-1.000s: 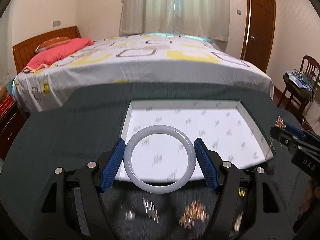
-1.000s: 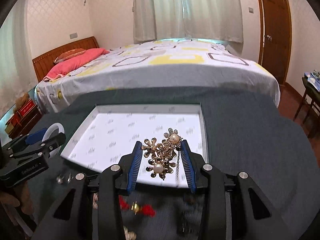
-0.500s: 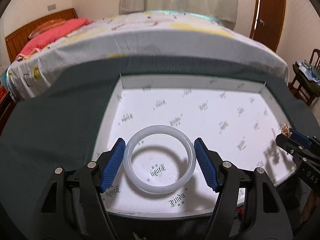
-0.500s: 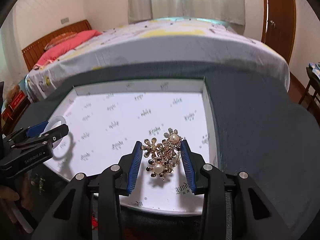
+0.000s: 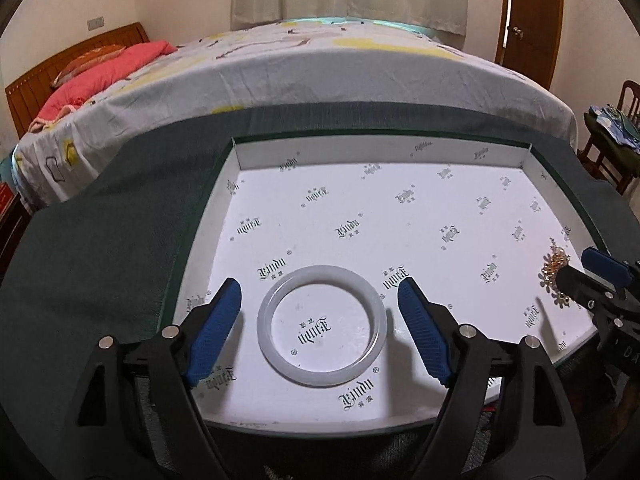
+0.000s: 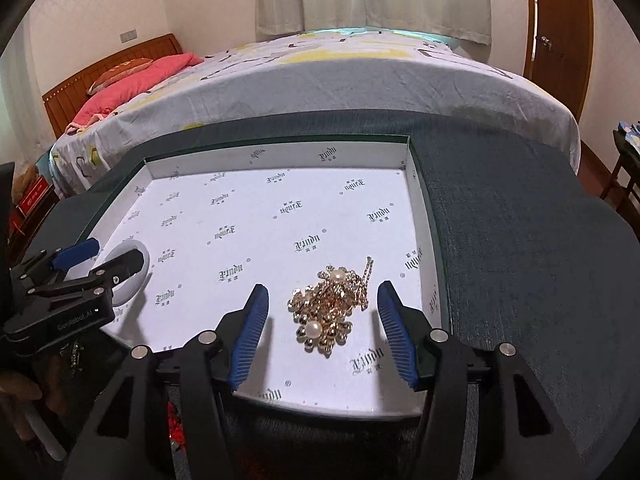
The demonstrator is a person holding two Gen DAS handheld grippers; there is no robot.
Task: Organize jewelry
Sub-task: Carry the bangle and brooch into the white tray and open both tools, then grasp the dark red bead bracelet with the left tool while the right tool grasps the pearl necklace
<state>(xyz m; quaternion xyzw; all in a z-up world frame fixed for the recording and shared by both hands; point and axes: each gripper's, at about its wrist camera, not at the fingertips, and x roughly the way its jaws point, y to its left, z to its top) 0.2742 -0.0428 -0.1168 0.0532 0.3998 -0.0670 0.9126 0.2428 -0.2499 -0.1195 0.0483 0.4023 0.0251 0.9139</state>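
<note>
A pale white bangle [image 5: 322, 326] lies flat on the floor of a shallow white box [image 5: 380, 152], near its front left. My left gripper [image 5: 320, 328] is open around it, with the blue pads apart from it on both sides. A gold flower-and-pearl necklace [image 6: 332, 308] lies in a heap on the box floor near the front right wall [image 6: 424, 216]. My right gripper [image 6: 322, 334] is open around it without touching. The bangle [image 6: 138, 249] shows partly behind the left gripper in the right wrist view. The necklace [image 5: 556, 270] shows at the right edge of the left wrist view.
The box sits on a table with a dark green cloth [image 5: 100, 248]. Small loose jewelry, including a red piece [image 6: 176, 428], lies on the cloth in front of the box. A bed [image 5: 320, 64] stands right behind the table. A wooden chair [image 5: 616, 136] is at the right.
Both grippers lowered into the box and opened. The bangle and the necklace, held half a second ago, now lie released on the box floor.
</note>
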